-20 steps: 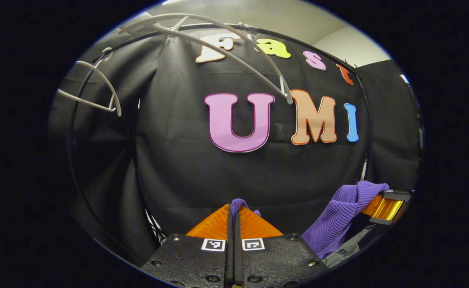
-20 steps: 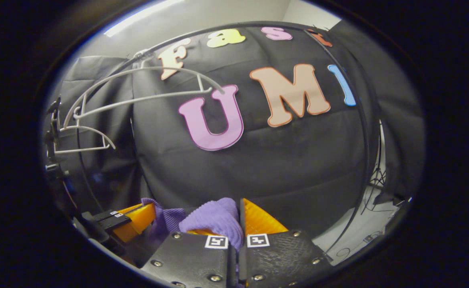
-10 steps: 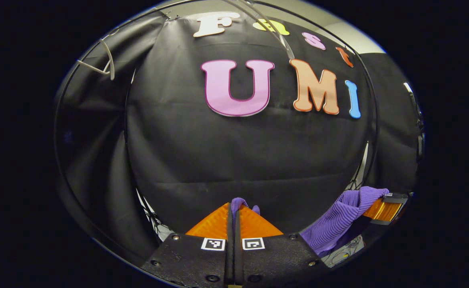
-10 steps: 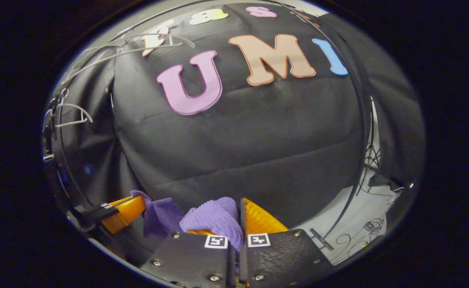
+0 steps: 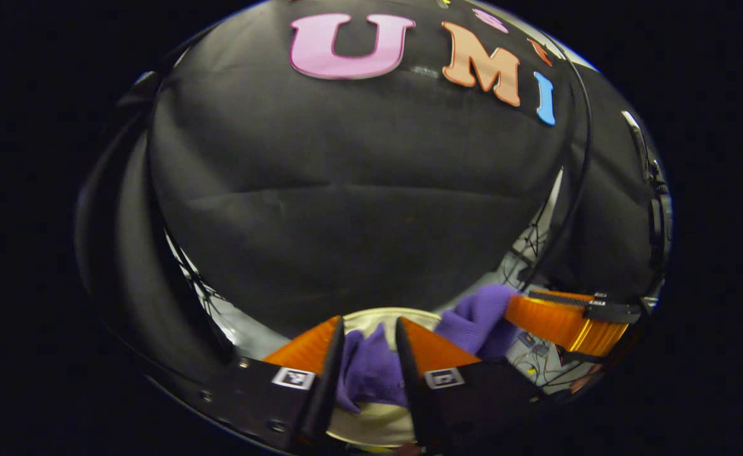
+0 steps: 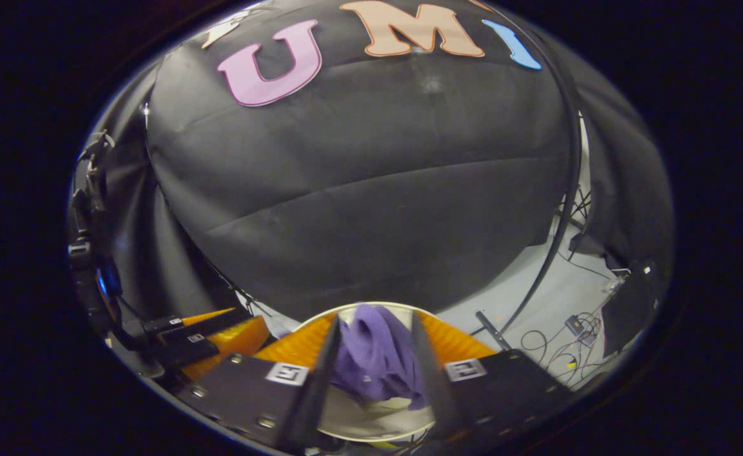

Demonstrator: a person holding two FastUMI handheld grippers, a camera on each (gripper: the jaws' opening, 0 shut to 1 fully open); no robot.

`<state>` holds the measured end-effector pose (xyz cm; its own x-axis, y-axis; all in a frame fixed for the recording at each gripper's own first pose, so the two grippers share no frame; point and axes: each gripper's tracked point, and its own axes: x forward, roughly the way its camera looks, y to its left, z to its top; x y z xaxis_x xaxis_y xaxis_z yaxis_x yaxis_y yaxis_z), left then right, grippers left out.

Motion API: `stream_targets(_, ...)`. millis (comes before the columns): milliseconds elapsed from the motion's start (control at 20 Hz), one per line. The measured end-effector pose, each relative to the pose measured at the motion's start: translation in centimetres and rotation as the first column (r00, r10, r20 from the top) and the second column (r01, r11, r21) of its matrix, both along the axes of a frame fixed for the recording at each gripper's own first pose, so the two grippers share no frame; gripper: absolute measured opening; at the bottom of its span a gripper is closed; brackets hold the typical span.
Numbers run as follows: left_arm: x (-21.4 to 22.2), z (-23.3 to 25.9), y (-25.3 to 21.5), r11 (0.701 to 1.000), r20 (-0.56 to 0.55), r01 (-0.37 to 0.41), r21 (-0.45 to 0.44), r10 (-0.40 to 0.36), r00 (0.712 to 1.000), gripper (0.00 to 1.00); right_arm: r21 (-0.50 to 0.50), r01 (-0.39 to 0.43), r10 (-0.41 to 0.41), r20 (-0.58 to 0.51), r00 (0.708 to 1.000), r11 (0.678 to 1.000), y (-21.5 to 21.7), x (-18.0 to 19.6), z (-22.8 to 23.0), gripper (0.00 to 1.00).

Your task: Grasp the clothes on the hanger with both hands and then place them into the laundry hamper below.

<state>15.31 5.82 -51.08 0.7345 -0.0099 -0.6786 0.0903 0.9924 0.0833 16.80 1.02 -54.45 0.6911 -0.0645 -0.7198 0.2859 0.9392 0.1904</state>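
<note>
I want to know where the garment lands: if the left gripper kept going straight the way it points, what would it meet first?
Probably the purple garment between the left gripper's open fingers, then the cream hamper beneath; depth is unclear.

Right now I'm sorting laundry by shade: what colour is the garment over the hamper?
Purple garment, clearest in the right gripper view.

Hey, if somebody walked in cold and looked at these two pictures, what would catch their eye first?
The purple garment, bunched between the spread fingers of the right gripper above the pale round laundry hamper. In the left gripper view the same cloth lies between the left gripper, whose fingers are also apart.
</note>
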Motion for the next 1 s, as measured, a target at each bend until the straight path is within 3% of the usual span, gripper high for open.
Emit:
stream_targets(100, -0.6, -0.9, 0.7, 1.0, -0.042, -0.02, 0.009, 0.02, 0.999, 0.76, 0.023, -0.004, 0.004, 0.001, 1.0, 1.0, 0.3, -0.1, 0.0, 1.0)
stream_targets(150, -0.9, -0.8, 1.0, 0.999, -0.05, -0.038, 0.006, 0.038, 0.998, 0.92, 0.015, -0.005, 0.004, 0.004, 1.0, 1.0, 0.2, 0.0, 0.2, 0.94)
stream_targets(200, -0.7, -0.9, 0.9, 0.998, -0.046, -0.056, -0.001, 0.055, 0.997, 0.94, -0.001, -0.005, 0.005, 0.009, 1.0, 1.0, -0.1, 0.0, 0.5, 0.99)
stream_targets(550, -0.5, 1.1, 1.0, 0.995, -0.028, -0.09, -0.048, 0.088, 0.996, 0.94, -0.02, 0.007, -0.006, 0.044, 0.999, 1.0, -0.6, -0.1, 2.7, 0.99)
stream_targets(600, -0.9, 1.4, 0.8, 0.994, -0.044, -0.093, -0.057, 0.09, 0.995, 0.99, -0.025, 0.012, -0.01, 0.049, 0.999, 1.0, -0.6, -0.2, 3.0, 0.99)
stream_targets(650, -1.1, 1.9, 0.5, 0.993, -0.05, -0.093, -0.078, 0.09, 0.995, 0.94, -0.035, 0.016, -0.014, 0.055, 0.998, 0.999, -0.8, 0.0, 3.3, 0.99)
stream_targets(750, -1.1, 3.0, 0.7, 0.992, -0.05, -0.103, -0.076, 0.099, 0.994, 0.94, -0.056, 0.01, -0.006, 0.067, 0.998, 0.998, -0.8, 0.1, 4.2, 0.99)
stream_targets(1000, 0.0, 9.5, 2.3, 0.991, 0.09, -0.133, -0.02, 0.135, 0.987, 0.94, -0.075, -0.007, 0.016, 0.128, 0.992, 0.997, 0.2, 0.6, 7.8, 0.99)
